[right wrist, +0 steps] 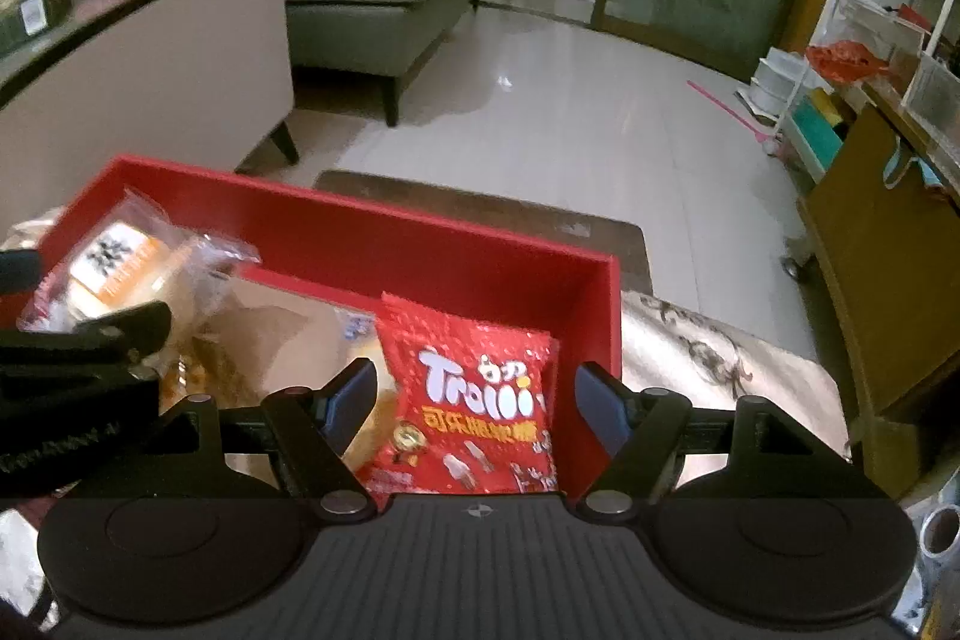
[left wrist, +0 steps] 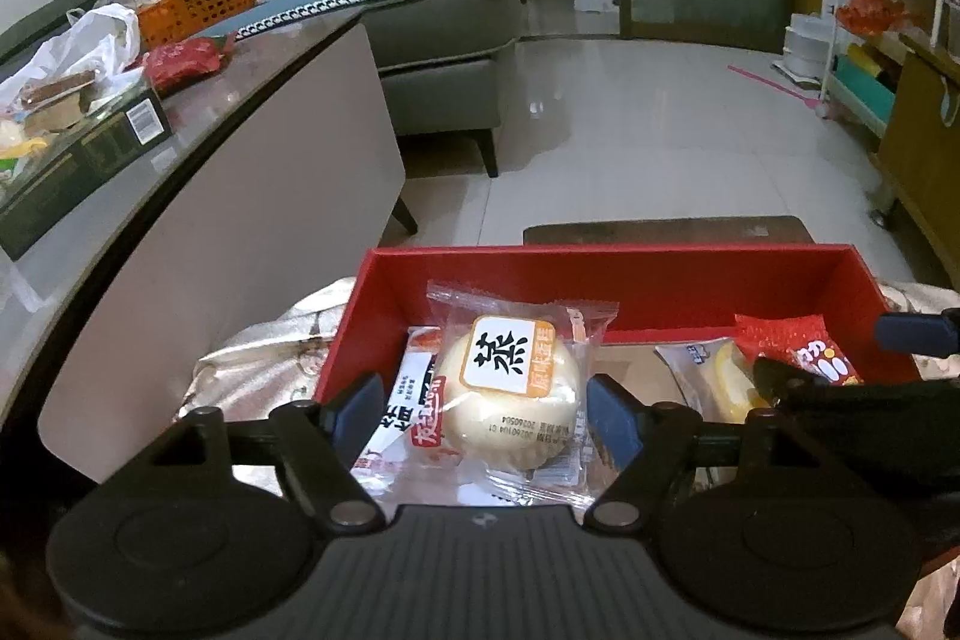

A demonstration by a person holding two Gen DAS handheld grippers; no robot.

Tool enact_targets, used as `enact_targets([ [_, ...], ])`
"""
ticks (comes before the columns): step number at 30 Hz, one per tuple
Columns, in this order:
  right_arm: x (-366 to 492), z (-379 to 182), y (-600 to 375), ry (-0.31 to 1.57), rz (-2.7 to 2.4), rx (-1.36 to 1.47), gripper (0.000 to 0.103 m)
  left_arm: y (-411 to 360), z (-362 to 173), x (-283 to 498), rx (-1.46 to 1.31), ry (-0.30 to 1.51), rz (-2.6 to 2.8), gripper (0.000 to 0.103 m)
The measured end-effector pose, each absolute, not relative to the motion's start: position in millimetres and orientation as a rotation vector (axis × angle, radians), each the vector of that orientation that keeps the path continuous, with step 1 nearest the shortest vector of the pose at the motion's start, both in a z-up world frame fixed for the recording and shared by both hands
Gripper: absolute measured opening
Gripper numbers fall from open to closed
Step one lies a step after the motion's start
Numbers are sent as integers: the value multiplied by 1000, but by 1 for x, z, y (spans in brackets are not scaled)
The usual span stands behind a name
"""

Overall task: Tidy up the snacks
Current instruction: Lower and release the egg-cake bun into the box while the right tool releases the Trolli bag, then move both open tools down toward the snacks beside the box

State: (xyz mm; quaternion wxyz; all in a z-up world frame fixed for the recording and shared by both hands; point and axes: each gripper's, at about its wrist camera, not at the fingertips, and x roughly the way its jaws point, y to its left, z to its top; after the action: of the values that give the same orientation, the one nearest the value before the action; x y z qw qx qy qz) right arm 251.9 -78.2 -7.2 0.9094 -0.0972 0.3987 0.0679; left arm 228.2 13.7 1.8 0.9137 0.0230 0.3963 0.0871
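A red box (left wrist: 600, 259) sits on a patterned cloth and also shows in the right wrist view (right wrist: 360, 232). My left gripper (left wrist: 483, 412) is open around a wrapped round bun (left wrist: 510, 388) that rests in the box on a white-and-red packet (left wrist: 414, 406). My right gripper (right wrist: 474, 403) is open around a red Trolli candy bag (right wrist: 474, 394) at the box's right end. The bun shows at the left of the right wrist view (right wrist: 120, 262). A yellow wrapped cake (left wrist: 720, 376) lies between the two snacks. The Trolli bag shows at the right of the left wrist view (left wrist: 798, 346).
A grey counter (left wrist: 240, 100) on the left carries a dark box (left wrist: 90, 148), a red packet (left wrist: 180, 64), plastic bags and an orange basket (left wrist: 198, 4). A grey sofa (left wrist: 438, 40) stands behind. A wire shelf (right wrist: 870, 40) and wooden cabinet (right wrist: 888, 244) stand on the right.
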Motion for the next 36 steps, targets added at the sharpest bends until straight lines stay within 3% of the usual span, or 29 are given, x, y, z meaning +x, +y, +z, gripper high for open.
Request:
enact_targets([
  [22,245,15,-93,774,159,-96,86,22,22,214,50,775,191,71],
  [36,202,47,-86,738,224,-90,87,96,33,158,-20,826,262,76],
])
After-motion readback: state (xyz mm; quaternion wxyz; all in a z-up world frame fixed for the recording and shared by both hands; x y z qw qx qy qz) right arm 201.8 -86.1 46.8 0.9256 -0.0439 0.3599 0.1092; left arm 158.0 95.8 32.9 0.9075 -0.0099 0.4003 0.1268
